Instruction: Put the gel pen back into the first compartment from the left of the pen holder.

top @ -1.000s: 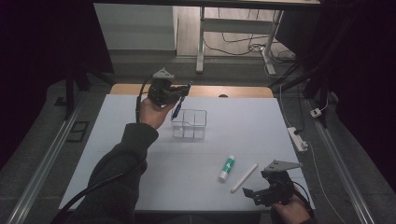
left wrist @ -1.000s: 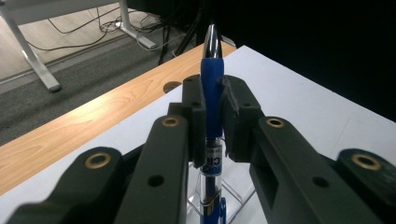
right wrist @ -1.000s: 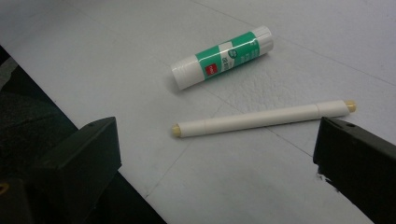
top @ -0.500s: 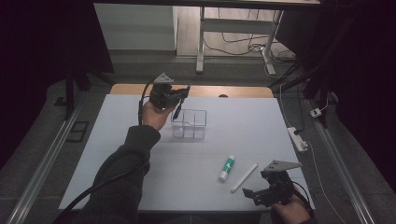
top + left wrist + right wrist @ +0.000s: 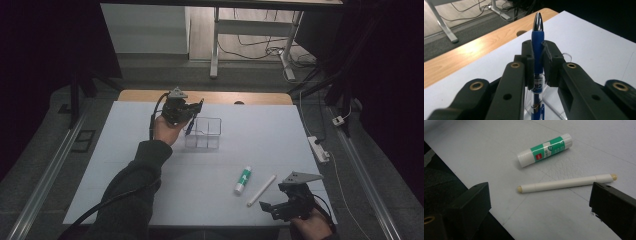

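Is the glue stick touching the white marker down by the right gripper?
Apart. The right gripper view shows bare table between the glue stick and the white marker; the high view shows the same gap.

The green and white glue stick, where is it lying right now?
The green and white glue stick lies on the white table near its front right, just left of the white pen and ahead of the right gripper.

We've got our left gripper (image 5: 195, 111) raised at the table's far side, jaws clamped tight; right gripper (image 5: 274, 209) sits low, near edge, jaws spread wide.
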